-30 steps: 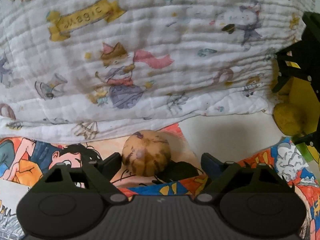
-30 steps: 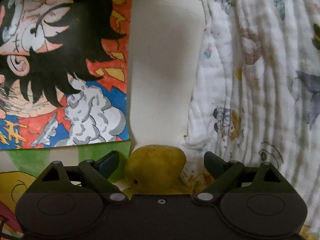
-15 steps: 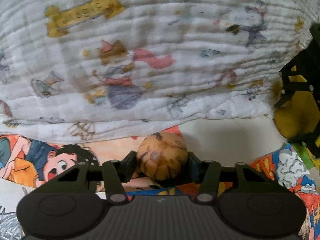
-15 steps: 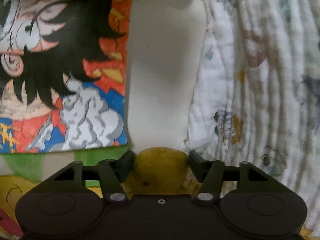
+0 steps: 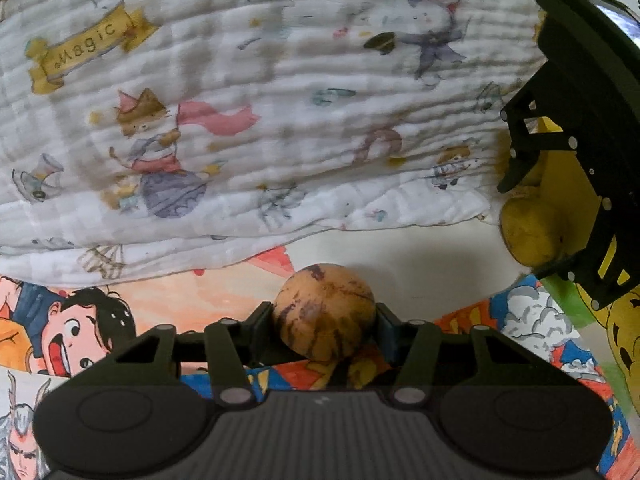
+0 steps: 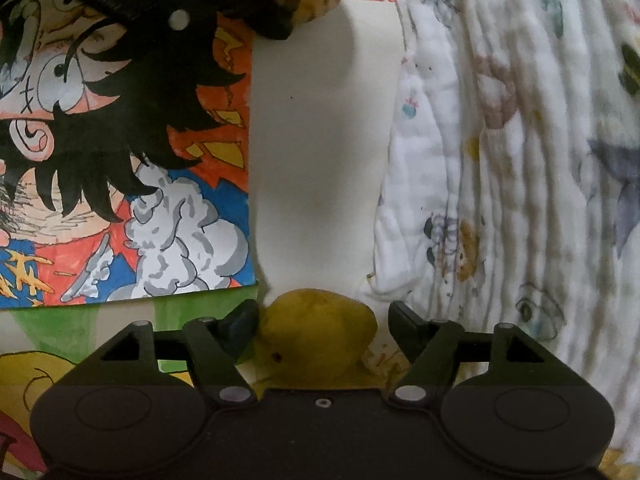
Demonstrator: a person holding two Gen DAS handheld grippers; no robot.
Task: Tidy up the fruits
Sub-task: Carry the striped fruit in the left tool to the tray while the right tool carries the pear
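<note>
Here "Magic" marks the cloth [image 5: 240, 80]; left fingers [image 5: 262, 320] pinch brown fruit [image 5: 324, 312], right fingers [image 6: 404, 320] opening round yellow fruit [image 6: 316, 328].

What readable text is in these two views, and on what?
"Magic": on a yellow ribbon banner printed on the white cartoon-print cloth, left wrist view.
Comic posters: drawings only, no lettering to read.
Right wrist view: no legible text; the cloth prints there are blurred.
</note>
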